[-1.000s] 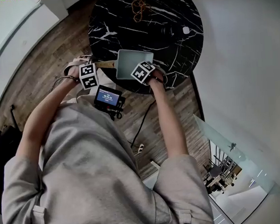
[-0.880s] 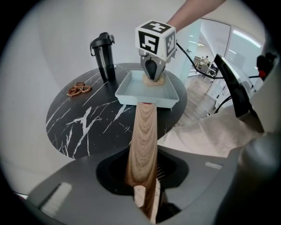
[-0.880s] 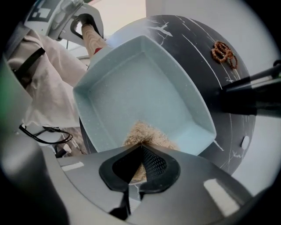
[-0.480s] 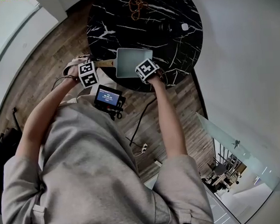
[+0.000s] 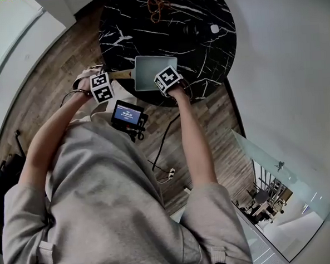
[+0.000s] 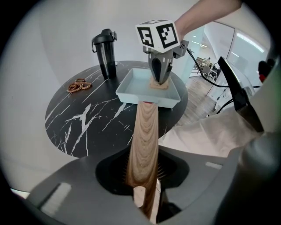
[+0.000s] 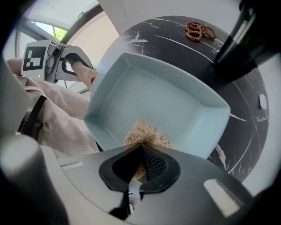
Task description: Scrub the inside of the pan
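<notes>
A pale blue rectangular pan (image 5: 150,68) with a wooden handle (image 6: 145,132) rests on the round black marble table (image 5: 199,48). My left gripper (image 6: 145,193) is shut on the handle's end; the head view shows this left gripper (image 5: 116,77) at the pan's left. Inside the pan near its front wall, my right gripper (image 7: 138,165) is shut on a tan scrub pad (image 7: 147,134) and presses it onto the pan's floor (image 7: 167,96). In the left gripper view the right gripper (image 6: 160,79) stands upright over the pad (image 6: 159,85).
A black bottle (image 6: 105,50) and a string of brown beads (image 6: 79,85) sit farther back on the table. A small white object (image 5: 214,28) lies at the right. The table's edge (image 5: 169,105) is close to the pan. A small screen device (image 5: 126,115) hangs at the person's chest.
The right gripper with the pad has shifted slightly back and forth along the pan's near side. The left gripper keeps its hold on the handle.
</notes>
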Action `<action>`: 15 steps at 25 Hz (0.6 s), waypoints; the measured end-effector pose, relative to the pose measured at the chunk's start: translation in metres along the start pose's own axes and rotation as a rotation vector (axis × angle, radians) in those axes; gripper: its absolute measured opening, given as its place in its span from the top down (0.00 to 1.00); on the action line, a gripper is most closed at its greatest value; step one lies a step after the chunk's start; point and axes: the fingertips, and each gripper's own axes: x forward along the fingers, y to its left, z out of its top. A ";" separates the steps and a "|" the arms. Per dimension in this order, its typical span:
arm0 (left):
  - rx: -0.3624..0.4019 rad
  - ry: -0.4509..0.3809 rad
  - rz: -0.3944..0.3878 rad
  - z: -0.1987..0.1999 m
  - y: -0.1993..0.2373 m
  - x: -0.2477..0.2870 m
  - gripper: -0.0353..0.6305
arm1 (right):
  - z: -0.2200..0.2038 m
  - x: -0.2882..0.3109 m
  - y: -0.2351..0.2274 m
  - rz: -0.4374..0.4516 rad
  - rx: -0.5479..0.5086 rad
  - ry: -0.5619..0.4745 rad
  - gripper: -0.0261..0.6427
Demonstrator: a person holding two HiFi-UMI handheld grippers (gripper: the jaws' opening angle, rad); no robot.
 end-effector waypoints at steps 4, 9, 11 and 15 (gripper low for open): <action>0.006 0.000 0.002 -0.001 -0.001 0.000 0.79 | 0.017 0.004 0.025 0.040 -0.012 -0.005 0.94; 0.003 0.006 0.001 0.000 0.000 0.003 0.79 | 0.047 0.008 0.063 0.152 0.013 -0.066 0.94; 0.001 0.007 -0.002 -0.001 0.000 0.004 0.79 | 0.055 0.008 0.073 0.180 0.037 -0.082 0.94; 0.002 0.012 -0.003 -0.002 0.000 0.003 0.79 | 0.057 0.008 0.075 0.181 0.043 -0.092 0.94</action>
